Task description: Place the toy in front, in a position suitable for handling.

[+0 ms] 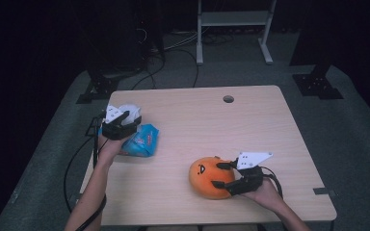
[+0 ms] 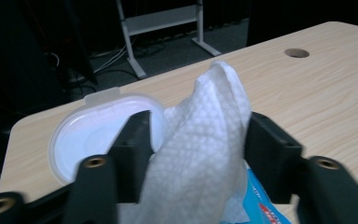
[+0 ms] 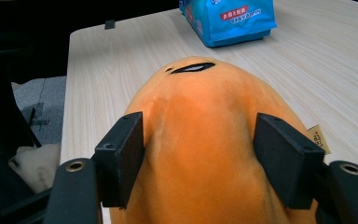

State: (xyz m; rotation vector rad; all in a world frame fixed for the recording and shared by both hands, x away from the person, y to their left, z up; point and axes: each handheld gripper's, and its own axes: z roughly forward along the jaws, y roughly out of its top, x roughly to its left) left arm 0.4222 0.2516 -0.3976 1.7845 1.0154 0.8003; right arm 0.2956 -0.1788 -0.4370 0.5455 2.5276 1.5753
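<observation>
Dark floor and a metal frame lie behind the light wooden table (image 1: 250, 120), which carries only two things. At the near right, the right gripper (image 1: 221, 175) has its jaws pressed on both sides of the orange plush toy (image 1: 211, 177), so the toy is clamped and rests on the table. At the left side, the left gripper (image 1: 121, 126) stands over the blue wipe pack (image 1: 142, 139), whose white lid (image 2: 91, 133) is flipped open. A white wipe (image 2: 205, 140) rises between the jaws of this gripper; the jaws seem to touch it on both sides, but it is hard to tell whether the pads really press it. One risk is that the grip on the wipe is too loose, so the sheet slips out when the hand lifts. Another risk is that the light pack comes up together with the wipe, because nothing holds it down. A following sheet may also be pulled out with the first one.
</observation>
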